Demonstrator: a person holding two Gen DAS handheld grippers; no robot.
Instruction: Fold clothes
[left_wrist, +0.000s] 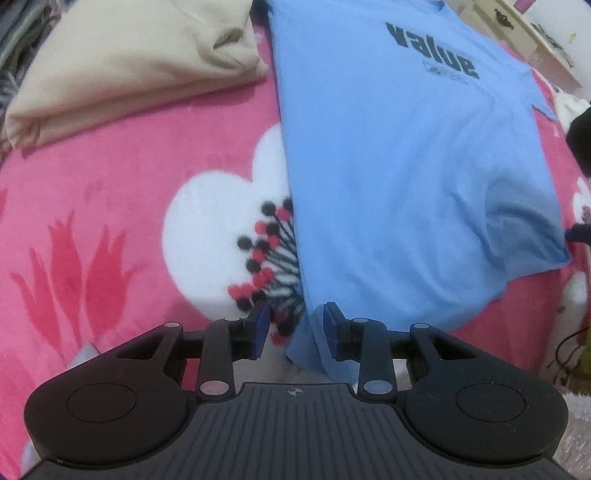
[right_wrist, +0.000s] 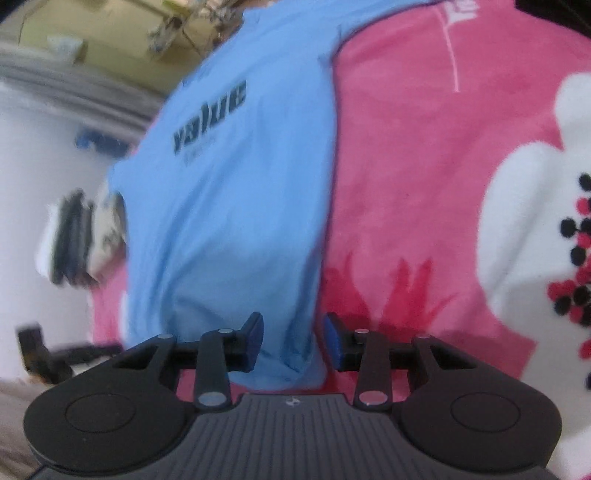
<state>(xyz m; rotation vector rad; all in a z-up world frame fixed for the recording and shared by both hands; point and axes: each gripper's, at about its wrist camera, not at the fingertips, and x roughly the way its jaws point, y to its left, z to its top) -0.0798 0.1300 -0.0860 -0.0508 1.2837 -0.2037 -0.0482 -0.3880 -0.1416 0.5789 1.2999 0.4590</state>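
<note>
**Both grippers open at the hem of the blue T-shirt**

The blue T-shirt lies on a pink floral blanket, its dark "value" print well beyond the fingertips in both views.

In the left wrist view, the left gripper has its jaws spread apart, released. The shirt's near corner hangs in the gap between them and against the right-hand pad; nothing is pinched. Beyond the left-hand finger the blanket's white flower shows, and farther off to that side lies a folded cream garment, apart from the shirt. A pale drawer unit stands past the shirt's far edge.

The right wrist view, blurred, shows the right gripper with its jaws also parted, the shirt's lower edge lying between the blue pads without being clamped. Only here does the shirt's other long edge appear, running ahead of the right-hand finger, with bare blanket beyond it. A blurred striped object sits off past the left-hand finger.
</note>
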